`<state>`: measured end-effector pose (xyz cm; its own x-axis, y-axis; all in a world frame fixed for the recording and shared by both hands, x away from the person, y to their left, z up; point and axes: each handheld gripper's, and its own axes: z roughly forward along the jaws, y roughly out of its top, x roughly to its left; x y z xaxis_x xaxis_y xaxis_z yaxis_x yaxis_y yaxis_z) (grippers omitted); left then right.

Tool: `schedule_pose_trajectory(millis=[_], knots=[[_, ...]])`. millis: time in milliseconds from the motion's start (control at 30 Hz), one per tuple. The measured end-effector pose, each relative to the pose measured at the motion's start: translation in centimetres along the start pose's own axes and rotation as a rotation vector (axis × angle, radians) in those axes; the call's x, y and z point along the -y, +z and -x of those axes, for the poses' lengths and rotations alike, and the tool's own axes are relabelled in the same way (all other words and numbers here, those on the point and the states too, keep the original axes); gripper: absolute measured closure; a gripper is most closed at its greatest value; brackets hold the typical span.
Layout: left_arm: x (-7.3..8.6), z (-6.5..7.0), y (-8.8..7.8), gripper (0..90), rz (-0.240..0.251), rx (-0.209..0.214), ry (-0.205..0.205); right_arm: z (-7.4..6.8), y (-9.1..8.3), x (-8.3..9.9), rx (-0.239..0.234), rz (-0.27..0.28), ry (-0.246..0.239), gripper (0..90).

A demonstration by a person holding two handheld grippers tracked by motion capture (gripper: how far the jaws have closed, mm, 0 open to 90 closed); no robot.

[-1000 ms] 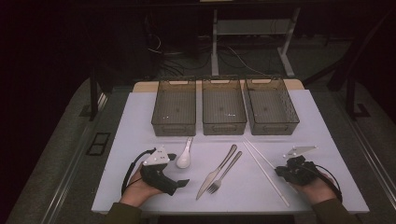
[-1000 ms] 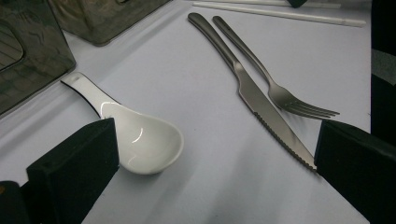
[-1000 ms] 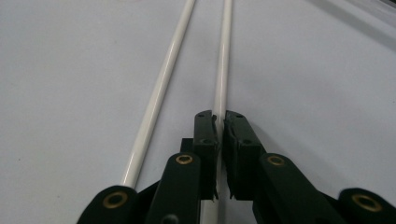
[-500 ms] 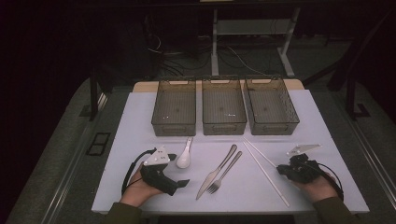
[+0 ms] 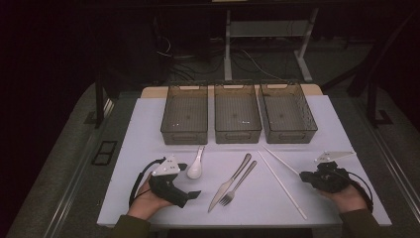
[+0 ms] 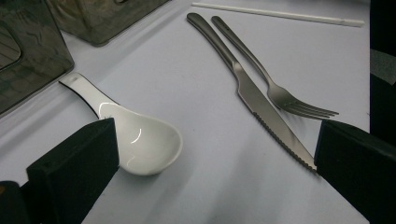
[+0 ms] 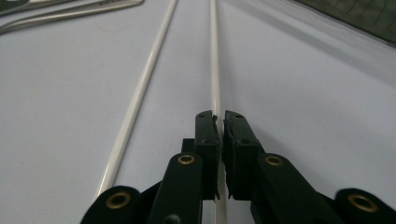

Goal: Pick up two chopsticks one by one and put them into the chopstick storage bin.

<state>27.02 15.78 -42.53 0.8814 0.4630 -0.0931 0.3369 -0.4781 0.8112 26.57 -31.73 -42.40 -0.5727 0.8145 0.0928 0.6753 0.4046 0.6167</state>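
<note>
High view: no legible writing. L gripper (image 5: 194, 194) rests at 7 o'clock on the mat (image 5: 148, 129), spoon (image 5: 195, 167) just beside it. R gripper (image 5: 303, 176) at 4 o'clock, at the chopsticks (image 5: 282, 184).

L gripper view: jaws wide, nothing held; spoon by one jaw, knife (image 6: 254, 100) tip by the other, fork (image 6: 275, 88) at 1 o'clock.

R gripper view: jaws nearly together, pinching one chopstick (image 7: 214, 70); 2nd chopstick (image 7: 140, 93) at 10 o'clock, apart.

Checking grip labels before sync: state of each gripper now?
Left gripper: open, holding nothing; spoon and knife lie ahead of its jaws.
Right gripper: shut on a white chopstick.
</note>
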Motion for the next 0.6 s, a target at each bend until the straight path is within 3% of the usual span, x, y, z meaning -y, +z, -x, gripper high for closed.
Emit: schedule_pose_trajectory(millis=[367,600], knots=[[0.0,0.0,0.0,0.0,-0.004,0.004,0.002,1.3,-2.4,0.4,-0.081,0.101,0.033,84.8],[0.1,0.0,0.2,0.0,-0.007,0.006,-0.003,1.1,-3.2,0.2,-0.105,0.128,0.012,84.8]])
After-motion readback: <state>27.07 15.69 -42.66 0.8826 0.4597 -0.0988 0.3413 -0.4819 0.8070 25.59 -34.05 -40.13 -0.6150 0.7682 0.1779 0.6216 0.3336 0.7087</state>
